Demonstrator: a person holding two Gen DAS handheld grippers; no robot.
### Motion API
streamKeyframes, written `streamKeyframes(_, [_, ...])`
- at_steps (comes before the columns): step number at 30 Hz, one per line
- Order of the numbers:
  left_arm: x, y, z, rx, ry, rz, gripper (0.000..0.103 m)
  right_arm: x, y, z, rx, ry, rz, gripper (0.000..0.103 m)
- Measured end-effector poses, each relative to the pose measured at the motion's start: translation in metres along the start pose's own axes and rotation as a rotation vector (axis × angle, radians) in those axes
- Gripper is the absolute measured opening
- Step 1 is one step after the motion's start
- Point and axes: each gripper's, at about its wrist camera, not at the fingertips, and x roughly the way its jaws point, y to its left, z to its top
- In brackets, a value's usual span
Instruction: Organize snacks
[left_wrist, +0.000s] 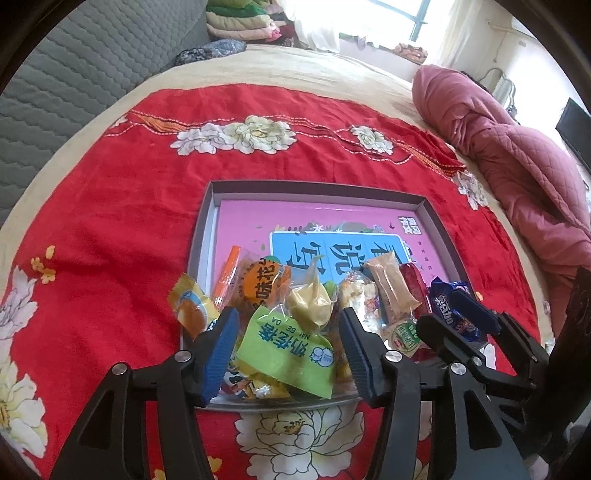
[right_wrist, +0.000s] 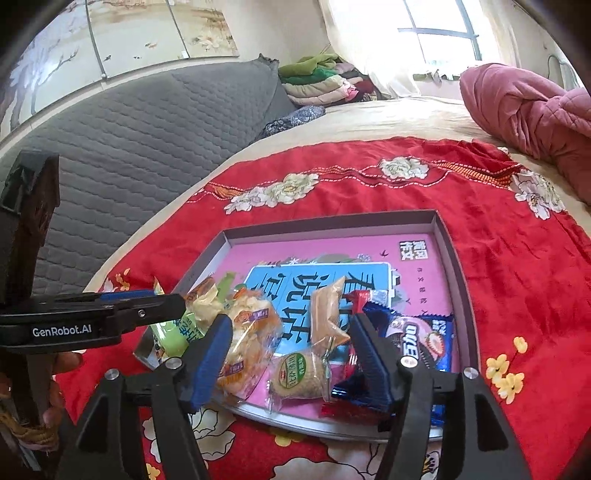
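Observation:
A shallow grey tray (left_wrist: 317, 186) with a pink printed floor lies on the red flowered cloth. Several wrapped snacks are piled at its near end. My left gripper (left_wrist: 288, 317) is open above a green packet (left_wrist: 284, 350), which lies between the fingers without being pressed. An orange-labelled packet (left_wrist: 264, 286) and a yellow one (left_wrist: 308, 301) sit just beyond. My right gripper (right_wrist: 291, 321) is open over an orange chips packet (right_wrist: 247, 343), a round biscuit (right_wrist: 299, 374) and a tan packet (right_wrist: 327, 314). A blue Oreo packet (right_wrist: 424, 343) lies by its right finger.
The red cloth (left_wrist: 122, 229) covers a beige bed, with a grey quilted headboard (left_wrist: 85, 74) at the left. A rolled pink quilt (left_wrist: 517, 155) lies at the right. Folded bedding (right_wrist: 321, 81) is stacked at the back. A hand (right_wrist: 55, 369) holds the left gripper's handle.

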Motion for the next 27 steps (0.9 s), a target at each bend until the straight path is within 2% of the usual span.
streamKeyframes(6, [-0.006,-0.002,-0.002,0.012,-0.003,0.008,0.060,-0.007,-0.004,0.004,0.001,-0.022,-0.041,0.073])
streamKeyframes(17, [-0.022,-0.010,-0.012,0.025,-0.028,-0.002,0.076,-0.042,-0.007,0.001,-0.008,-0.092,-0.095,0.088])
streamKeyframes(27, [-0.038,-0.011,-0.031,0.048,-0.018,-0.010,0.076,-0.084,0.000,-0.007,0.049,-0.113,-0.160,0.101])
